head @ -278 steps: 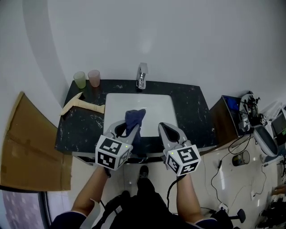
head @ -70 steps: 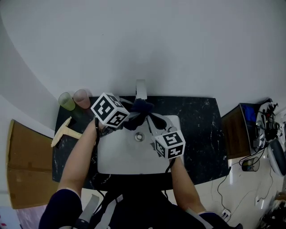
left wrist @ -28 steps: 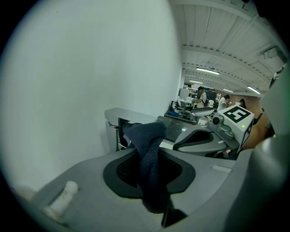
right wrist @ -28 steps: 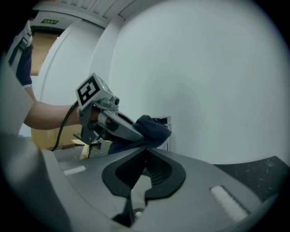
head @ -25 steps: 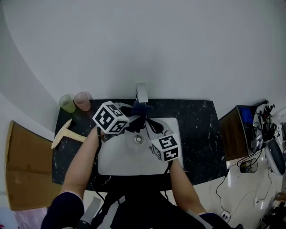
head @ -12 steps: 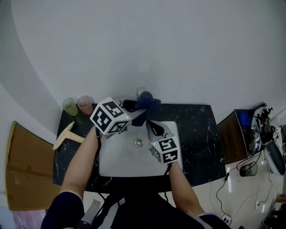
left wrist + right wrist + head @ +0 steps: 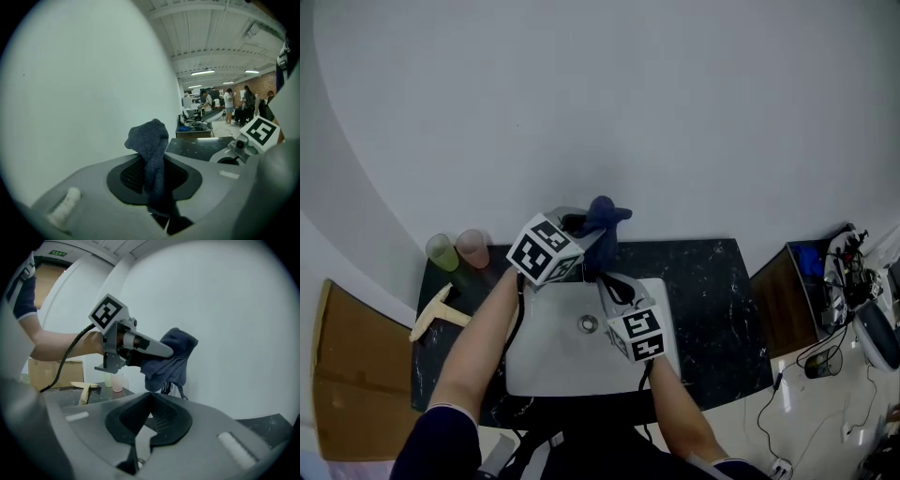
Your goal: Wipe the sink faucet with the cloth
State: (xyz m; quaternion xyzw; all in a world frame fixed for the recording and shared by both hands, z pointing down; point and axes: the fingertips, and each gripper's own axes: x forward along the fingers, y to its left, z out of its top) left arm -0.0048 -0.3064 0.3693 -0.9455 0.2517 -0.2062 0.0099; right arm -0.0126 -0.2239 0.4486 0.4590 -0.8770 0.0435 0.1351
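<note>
A dark blue cloth (image 7: 602, 221) hangs bunched from my left gripper (image 7: 581, 231), which is shut on it, high at the back of the white sink (image 7: 572, 361). In the left gripper view the cloth (image 7: 152, 150) sticks up between the jaws. The right gripper view shows the left gripper (image 7: 165, 352) with the cloth (image 7: 172, 358) draped over the faucet (image 7: 172, 389); only a dark sliver of the faucet shows beneath. In the head view the faucet is hidden. My right gripper (image 7: 614, 286) hovers over the basin, shut and holding nothing.
A green cup (image 7: 442, 251) and a pink cup (image 7: 472, 247) stand at the back left of the black counter (image 7: 703, 281). A wooden T-shaped tool (image 7: 431, 314) lies left of the sink. Cardboard (image 7: 347, 375) leans at far left; a side table (image 7: 787, 291) stands right.
My left gripper and the cloth have risen and shifted a little right, against the wall above the sink's back edge. The right gripper has stayed over the basin.
</note>
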